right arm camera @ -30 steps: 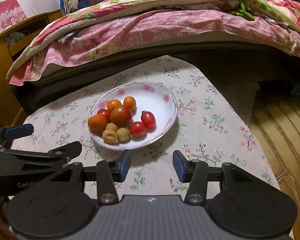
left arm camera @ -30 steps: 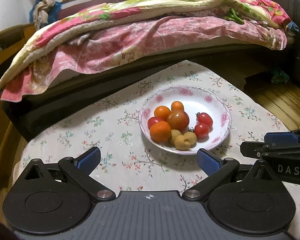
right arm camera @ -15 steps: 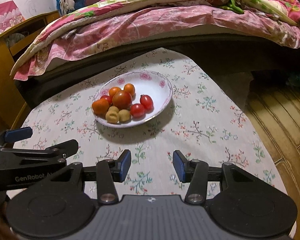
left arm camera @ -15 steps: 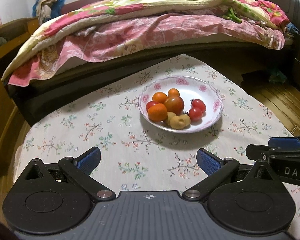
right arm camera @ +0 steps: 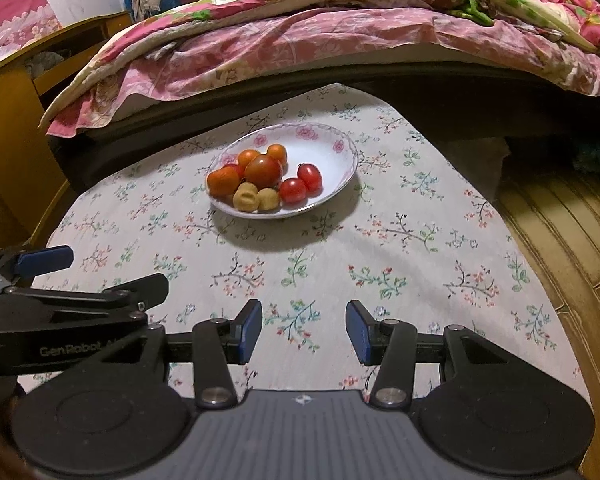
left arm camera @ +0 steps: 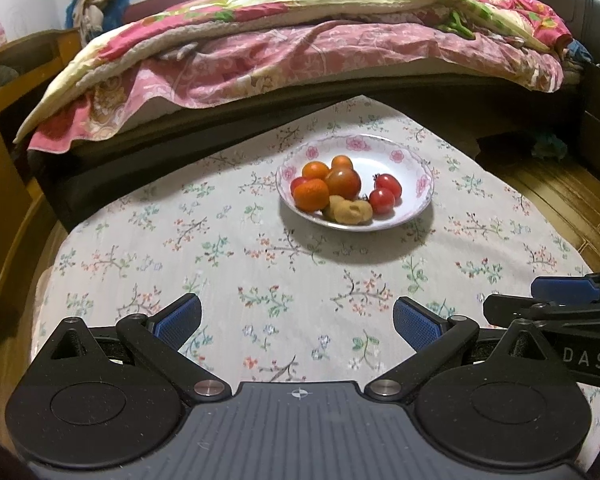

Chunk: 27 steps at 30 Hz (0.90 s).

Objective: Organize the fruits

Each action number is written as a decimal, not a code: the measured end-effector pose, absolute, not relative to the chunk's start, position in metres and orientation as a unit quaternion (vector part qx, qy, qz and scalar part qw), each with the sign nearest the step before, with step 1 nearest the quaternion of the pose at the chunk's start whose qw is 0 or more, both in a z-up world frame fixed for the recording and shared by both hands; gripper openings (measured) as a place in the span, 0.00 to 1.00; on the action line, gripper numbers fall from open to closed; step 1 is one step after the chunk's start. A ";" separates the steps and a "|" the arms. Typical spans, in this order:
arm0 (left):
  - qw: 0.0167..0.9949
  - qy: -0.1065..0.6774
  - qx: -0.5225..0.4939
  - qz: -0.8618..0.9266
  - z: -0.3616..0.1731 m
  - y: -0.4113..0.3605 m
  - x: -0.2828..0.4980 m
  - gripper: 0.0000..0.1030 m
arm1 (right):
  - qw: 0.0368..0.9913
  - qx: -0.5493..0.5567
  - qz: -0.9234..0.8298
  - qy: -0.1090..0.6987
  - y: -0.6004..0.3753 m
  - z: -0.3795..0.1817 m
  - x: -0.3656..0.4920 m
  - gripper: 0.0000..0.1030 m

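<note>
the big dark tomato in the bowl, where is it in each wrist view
Left wrist view: the big dark tomato sits above centre, in the left half of the bowl, behind the two tan fruits.
Right wrist view: the same tomato is left of centre in the upper half, among the fruit piled on the bowl's left side.
Shared landmark: the pink quilt on the bed behind the table.

The plate (left arm camera: 416,168) is white with pink flowers round its rim. In it lie orange fruits (left arm camera: 311,195), red tomatoes (left arm camera: 382,200) and tan fruits (left arm camera: 354,212). The tabletop (left arm camera: 260,264) cloth is pale with small floral sprigs. The fingers (left arm camera: 414,322) carry blue pads. The quilt (left arm camera: 300,52) is pink and yellow-green.
</note>
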<state>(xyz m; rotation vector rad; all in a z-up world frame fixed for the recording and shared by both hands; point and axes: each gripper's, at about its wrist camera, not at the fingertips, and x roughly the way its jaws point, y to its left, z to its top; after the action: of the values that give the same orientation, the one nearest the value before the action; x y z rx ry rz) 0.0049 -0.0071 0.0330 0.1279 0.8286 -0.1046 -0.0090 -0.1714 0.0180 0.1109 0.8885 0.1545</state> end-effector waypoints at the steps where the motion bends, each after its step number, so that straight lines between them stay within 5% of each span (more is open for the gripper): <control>1: 0.912 0.403 0.061 -0.051 0.033 -0.006 0.003 1.00 | 0.898 0.053 0.075 0.430 -0.171 0.018 -0.011 0.47; 27: 0.900 0.427 0.086 0.006 0.022 0.012 -0.038 1.00 | 0.881 0.015 0.093 0.463 -0.131 0.008 -0.046 0.47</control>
<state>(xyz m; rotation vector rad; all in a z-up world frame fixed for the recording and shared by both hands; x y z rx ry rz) -0.0384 0.0118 0.0220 0.1772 0.8833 0.0128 -0.0456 -0.1311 0.0077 0.0308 0.9638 0.1943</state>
